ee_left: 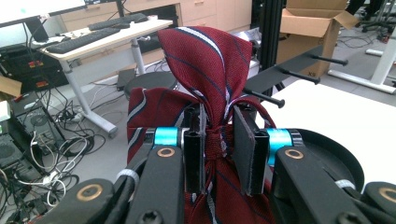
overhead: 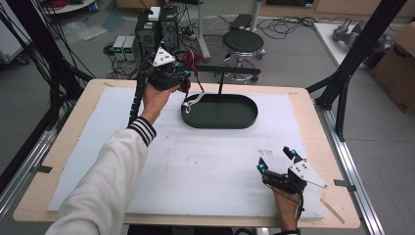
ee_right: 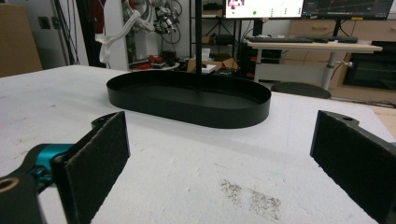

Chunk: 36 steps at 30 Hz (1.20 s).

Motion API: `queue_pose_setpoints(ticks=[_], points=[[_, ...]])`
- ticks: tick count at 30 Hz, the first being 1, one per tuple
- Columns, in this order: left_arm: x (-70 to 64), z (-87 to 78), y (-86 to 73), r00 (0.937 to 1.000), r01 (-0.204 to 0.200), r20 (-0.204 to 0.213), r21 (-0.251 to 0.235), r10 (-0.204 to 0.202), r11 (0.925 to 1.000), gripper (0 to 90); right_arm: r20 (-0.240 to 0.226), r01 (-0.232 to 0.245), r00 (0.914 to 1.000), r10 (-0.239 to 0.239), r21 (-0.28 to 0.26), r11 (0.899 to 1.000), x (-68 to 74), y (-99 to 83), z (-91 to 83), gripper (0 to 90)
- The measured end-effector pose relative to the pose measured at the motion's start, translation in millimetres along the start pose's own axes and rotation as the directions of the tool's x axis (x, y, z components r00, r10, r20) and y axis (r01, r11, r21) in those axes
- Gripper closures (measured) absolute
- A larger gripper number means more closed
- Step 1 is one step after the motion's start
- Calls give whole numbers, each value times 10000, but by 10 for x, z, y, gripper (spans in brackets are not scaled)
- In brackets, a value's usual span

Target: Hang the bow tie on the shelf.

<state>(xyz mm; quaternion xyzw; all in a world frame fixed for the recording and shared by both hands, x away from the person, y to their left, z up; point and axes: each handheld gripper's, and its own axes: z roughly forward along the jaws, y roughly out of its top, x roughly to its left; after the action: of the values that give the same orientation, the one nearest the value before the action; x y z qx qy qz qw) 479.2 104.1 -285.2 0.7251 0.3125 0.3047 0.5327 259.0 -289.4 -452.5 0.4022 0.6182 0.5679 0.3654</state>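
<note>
A white-covered wooden table (overhead: 205, 161) carries a black oval metal tray stand (overhead: 220, 111) with pegs. The left claw (ee_left: 219, 140), clamped on a bunched burgundy striped necktie (ee_left: 205, 60), should drape it squarely over a peg. The right claw (overhead: 277, 159) rests apart.

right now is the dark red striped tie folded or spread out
Folded: the dark red striped tie is bunched double where the left gripper pinches it.

Tie (ee_left: 205, 70): woven cloth, dark red, fine ribbed weave
Tray (ee_right: 196, 105): matt black, smooth
Table cover (ee_right: 196, 172): white, rough, grainy
Jaw pads (ee_right: 95, 158): black, coarse-textured
</note>
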Motion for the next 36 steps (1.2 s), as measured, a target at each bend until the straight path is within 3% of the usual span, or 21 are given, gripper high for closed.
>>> queue_pose_setpoints(ticks=[7, 14, 25, 36], points=[[-20, 122, 74, 9996, -163, -222, -142, 160, 9998, 748, 13, -41, 10000, 41, 26, 10000, 0, 0, -2, 35], [-12, 244, 80, 9990, -194, -403, 24, 195, 9998, 748, -19, -68, 10000, 68, 15, 10000, -1, -1, -4, 35], [36, 304, 103, 9965, -341, -761, 52, 344, 9994, 748, -37, -117, 9999, 117, -2, 9999, -2, -1, -5, 35], [140, 304, 53, 9929, -201, -1164, 223, 226, 9995, 747, -50, -83, 10000, 83, -28, 10000, -3, -3, -6, 36]])
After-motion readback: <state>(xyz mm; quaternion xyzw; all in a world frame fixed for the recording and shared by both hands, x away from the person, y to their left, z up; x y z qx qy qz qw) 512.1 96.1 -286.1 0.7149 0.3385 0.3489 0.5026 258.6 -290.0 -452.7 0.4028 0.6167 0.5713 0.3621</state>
